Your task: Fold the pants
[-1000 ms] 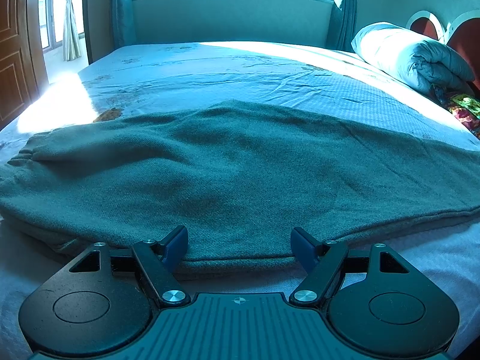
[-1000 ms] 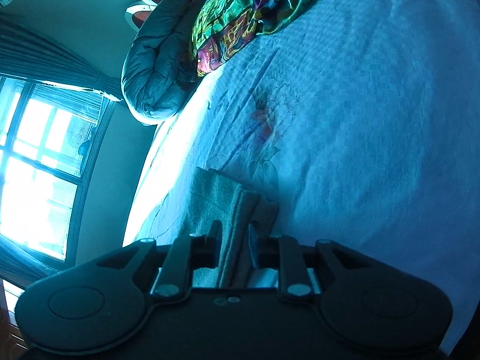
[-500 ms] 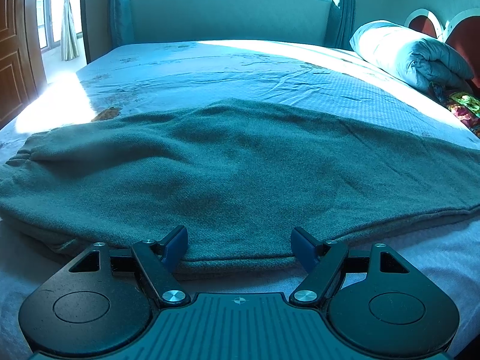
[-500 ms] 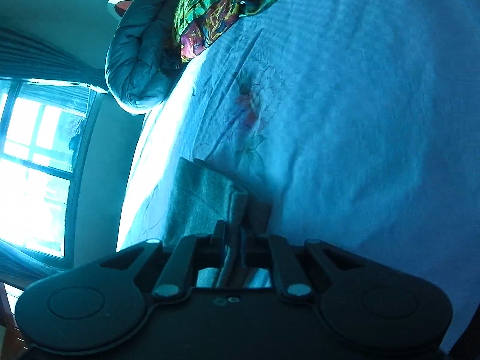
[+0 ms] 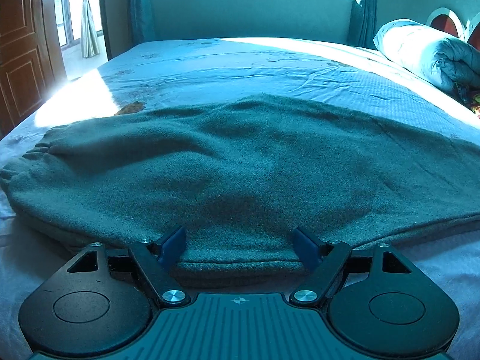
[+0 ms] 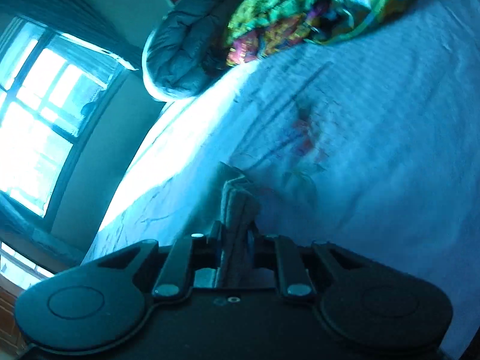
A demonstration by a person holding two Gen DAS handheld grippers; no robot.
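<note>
Grey-green fleece pants (image 5: 255, 168) lie flat across the bed, with the elastic waistband at the left (image 5: 21, 162). My left gripper (image 5: 240, 244) is open, its blue-padded fingers either side of the pants' near folded edge, low on the sheet. My right gripper (image 6: 234, 234) is shut on a bunched end of the pants (image 6: 235, 198), held a little above the sheet. That view is tilted and blurred.
The bed sheet (image 5: 240, 69) stretches away to a window wall. A rolled duvet (image 5: 426, 54) lies at the headboard end, also in the right wrist view (image 6: 186, 45), beside a colourful patterned cloth (image 6: 300, 15). A wooden door (image 5: 18, 60) stands at left.
My right gripper closed on the pants' end and lifted and swung it; its view has shifted and blurred. My left gripper stayed open and has tilted up slightly at the pants' edge.
</note>
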